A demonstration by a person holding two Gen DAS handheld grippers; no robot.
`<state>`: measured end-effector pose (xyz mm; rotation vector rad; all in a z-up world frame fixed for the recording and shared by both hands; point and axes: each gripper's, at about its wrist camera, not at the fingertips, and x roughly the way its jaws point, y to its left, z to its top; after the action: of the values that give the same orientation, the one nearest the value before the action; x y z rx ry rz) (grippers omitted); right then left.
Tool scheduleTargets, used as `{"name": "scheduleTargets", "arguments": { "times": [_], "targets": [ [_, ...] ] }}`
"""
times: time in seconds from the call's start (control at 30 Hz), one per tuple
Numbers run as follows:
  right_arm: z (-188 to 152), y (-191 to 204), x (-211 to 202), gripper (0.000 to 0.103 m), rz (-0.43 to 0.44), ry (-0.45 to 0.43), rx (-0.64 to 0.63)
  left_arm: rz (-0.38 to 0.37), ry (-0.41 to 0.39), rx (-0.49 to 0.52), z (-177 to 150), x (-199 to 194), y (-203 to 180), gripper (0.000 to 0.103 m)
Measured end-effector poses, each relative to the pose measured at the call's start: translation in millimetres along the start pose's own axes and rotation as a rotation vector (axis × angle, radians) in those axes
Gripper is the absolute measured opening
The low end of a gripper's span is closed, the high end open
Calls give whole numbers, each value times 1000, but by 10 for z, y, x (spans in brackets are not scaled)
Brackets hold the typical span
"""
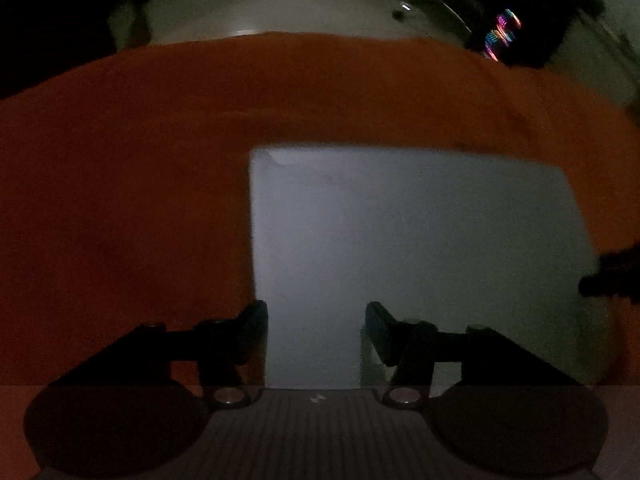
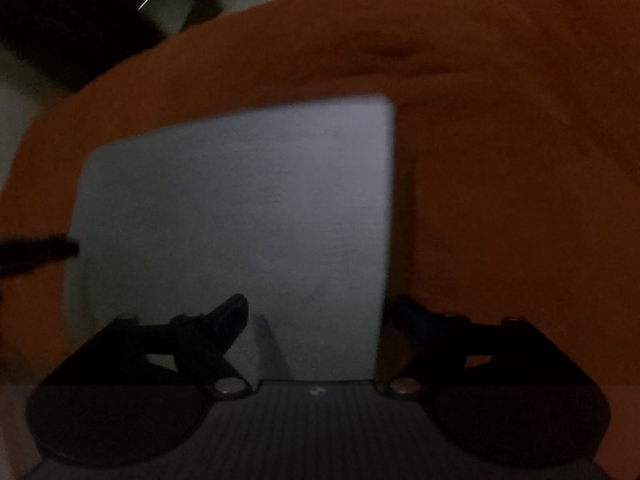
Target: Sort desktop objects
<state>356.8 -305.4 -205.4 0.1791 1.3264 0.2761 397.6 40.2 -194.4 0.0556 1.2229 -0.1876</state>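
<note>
A flat pale grey rectangular object (image 1: pixel 400 248) lies on an orange cloth (image 1: pixel 140 200); the dim light hides what it is. My left gripper (image 1: pixel 318 330) hangs over its near left corner. One finger (image 1: pixel 256 328) is at the object's left edge, the other is over its surface, and a clear gap shows between them. In the right wrist view the same grey object (image 2: pixel 248 208) fills the middle. My right gripper (image 2: pixel 318 314) straddles its right edge, jaws wide apart, with one finger (image 2: pixel 236 316) over the grey surface. Neither gripper visibly pinches anything.
The orange cloth (image 2: pixel 500 160) spreads well beyond the grey object on all sides. Past its far edge lies pale floor (image 1: pixel 280 0) with dark shapes and a small coloured glowing thing (image 1: pixel 502 34). The other gripper's dark tip juts in at the right border (image 1: pixel 612 276) and at the left border (image 2: pixel 36 250).
</note>
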Motion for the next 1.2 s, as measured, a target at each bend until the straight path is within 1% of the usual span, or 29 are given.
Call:
{"name": "scheduleTargets", "arguments": {
  "times": [0.07, 0.1, 0.13, 0.17, 0.2, 0.23, 0.33, 0.37, 0.4, 0.43, 0.47, 0.57, 0.63, 0.7, 0.73, 1.07, 1.17, 1.2],
  "targets": [
    [-36, 50, 33, 88, -37, 5, -57, 24, 0, 29, -43, -2, -4, 54],
    [-52, 47, 51, 90, -47, 16, -63, 15, 5, 15, -45, 0, 35, 58],
    [-66, 16, 76, 90, -47, 32, -48, 14, 10, 5, -40, 10, 68, 62],
    [-67, -27, 99, 90, -48, 46, -23, 30, 14, 4, -18, 36, 91, 68],
    [-58, -75, 123, 94, -44, 57, 5, 46, 20, 3, -5, 64, 116, 71],
    [-46, -125, 149, 96, -36, 67, 34, 43, 31, -7, -11, 100, 153, 71],
    [-24, -245, 225, 96, 17, 92, 116, -84, 94, -106, -13, 216, 299, 72],
    [-22, -269, 245, 95, 37, 101, 136, -133, 122, -125, -20, 258, 321, 72],
    [-22, -270, 263, 94, 55, 107, 143, -163, 139, -123, -33, 292, 319, 73],
    [-23, -253, 282, 94, 71, 111, 140, -171, 138, -117, -42, 308, 307, 73],
    [-25, -237, 300, 94, 88, 115, 138, -170, 134, -115, -42, 314, 289, 74],
    [-23, -113, 292, 94, 50, 93, 79, -159, 115, -86, -36, 281, 236, 75],
    [39, -75, 280, 90, 43, 71, 42, -150, 95, -77, -26, 198, 230, 75],
    [92, -54, 228, 87, 57, 45, 26, -144, 73, -82, -16, 106, 239, 74],
    [116, -44, 197, 87, 66, 32, 21, -140, 62, -84, -15, 60, 242, 74],
    [296, 72, -70, 87, 87, -78, 43, -109, -45, -104, -22, -390, 262, 74],
    [317, 128, -157, 87, 100, -106, 51, -105, -71, -113, -40, -577, 311, 74],
    [236, 150, -244, 87, 106, -115, 53, -104, -79, -117, -48, -641, 324, 74]
  ]
}}
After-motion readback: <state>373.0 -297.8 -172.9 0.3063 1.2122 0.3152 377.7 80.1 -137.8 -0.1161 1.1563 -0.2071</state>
